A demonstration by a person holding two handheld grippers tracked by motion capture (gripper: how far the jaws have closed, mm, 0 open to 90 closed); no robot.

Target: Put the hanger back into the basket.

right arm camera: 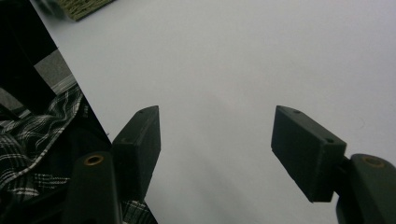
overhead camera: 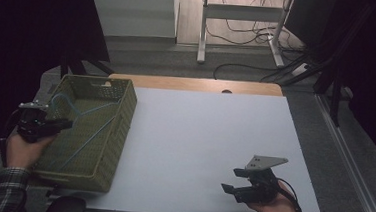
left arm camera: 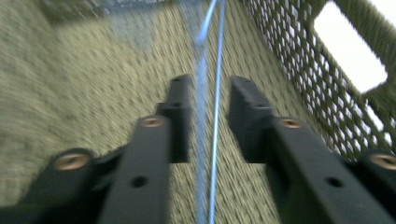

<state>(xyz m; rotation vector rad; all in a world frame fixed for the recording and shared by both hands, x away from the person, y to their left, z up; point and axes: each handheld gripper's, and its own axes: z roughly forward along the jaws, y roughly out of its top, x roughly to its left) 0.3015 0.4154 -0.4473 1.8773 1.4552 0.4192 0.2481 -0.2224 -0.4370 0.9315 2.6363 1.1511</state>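
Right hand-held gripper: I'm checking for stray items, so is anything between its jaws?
No, the right hand-held gripper stands open over bare white table with nothing between its jaws.

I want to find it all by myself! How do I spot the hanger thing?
Look at the white table, then at its left edge, where an olive-green woven basket stands. Inside it lies the hanger, made of thin light-blue wire, with the left gripper right over it. It is the one blue thing there.
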